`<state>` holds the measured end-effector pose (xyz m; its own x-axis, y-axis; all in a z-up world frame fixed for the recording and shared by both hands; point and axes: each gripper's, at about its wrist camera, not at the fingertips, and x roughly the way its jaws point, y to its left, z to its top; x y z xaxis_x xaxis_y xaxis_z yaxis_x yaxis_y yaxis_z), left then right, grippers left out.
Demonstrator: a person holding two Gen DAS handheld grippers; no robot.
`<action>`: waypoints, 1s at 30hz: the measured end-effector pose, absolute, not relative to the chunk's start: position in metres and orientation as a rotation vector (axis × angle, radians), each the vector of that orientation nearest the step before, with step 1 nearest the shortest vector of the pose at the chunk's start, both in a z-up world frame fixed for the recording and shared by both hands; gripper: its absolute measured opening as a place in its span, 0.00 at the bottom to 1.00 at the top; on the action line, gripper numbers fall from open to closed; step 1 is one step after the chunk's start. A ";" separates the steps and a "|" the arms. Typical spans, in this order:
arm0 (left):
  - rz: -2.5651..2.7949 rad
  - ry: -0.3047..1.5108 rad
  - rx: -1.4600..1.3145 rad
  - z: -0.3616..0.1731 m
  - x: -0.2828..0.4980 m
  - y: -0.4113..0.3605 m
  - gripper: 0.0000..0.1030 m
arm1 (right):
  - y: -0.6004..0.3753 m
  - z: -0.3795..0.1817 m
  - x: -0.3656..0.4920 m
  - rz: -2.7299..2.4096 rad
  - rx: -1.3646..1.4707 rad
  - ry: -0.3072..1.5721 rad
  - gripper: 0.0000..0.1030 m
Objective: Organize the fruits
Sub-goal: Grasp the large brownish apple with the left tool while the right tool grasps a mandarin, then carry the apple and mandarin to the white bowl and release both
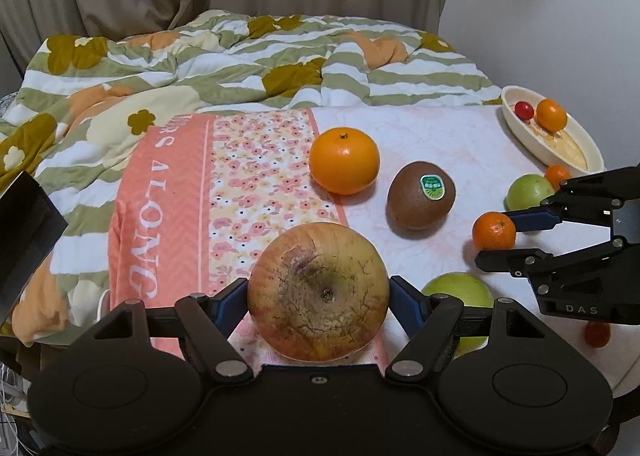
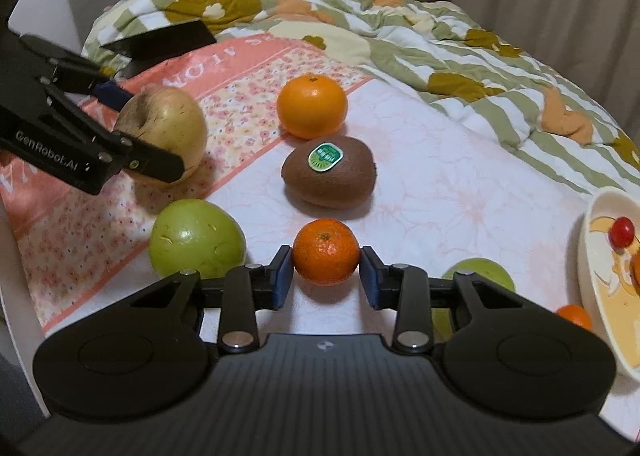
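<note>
My left gripper [image 1: 318, 292] is clamped on the blotchy yellow-red apple [image 1: 318, 292], both blue pads pressed to its sides; seen from the right wrist the apple sits over the floral pink cloth [image 1: 256, 160], whether lifted or touching I cannot tell. My right gripper [image 2: 326, 276] has closed on the small mandarin [image 2: 326, 250]; the left pad touches its skin, the right pad is touching or nearly so. Beyond it lies the kiwi [image 2: 328, 172] with a green sticker, and behind that the large orange [image 2: 312, 106], all on the white patterned sheet [image 2: 460, 184]. A green fruit [image 2: 196, 238] sits left of my right gripper; another green fruit [image 2: 490, 272] peeks from behind the right finger. The cream dish [image 1: 560, 144] at right holds a cherry tomato [image 1: 524, 109] and a small orange fruit [image 1: 552, 115].
</note>
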<state>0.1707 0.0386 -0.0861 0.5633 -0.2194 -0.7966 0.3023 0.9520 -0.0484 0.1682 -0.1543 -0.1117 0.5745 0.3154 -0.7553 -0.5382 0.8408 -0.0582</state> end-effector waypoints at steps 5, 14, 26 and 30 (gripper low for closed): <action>-0.318 0.886 0.080 -0.069 0.161 0.041 0.76 | -0.158 -0.092 0.156 0.457 -0.260 0.796 0.50; -0.389 0.791 0.053 -0.031 0.143 0.037 0.76 | -0.176 -0.050 0.124 0.330 -0.135 0.753 0.50; -0.504 0.690 0.037 0.009 0.128 -0.001 0.76 | -0.236 -0.002 0.078 0.117 -0.023 0.693 0.50; -0.496 0.664 0.034 0.019 0.123 -0.027 0.76 | -0.268 0.008 0.071 0.081 0.000 0.674 0.50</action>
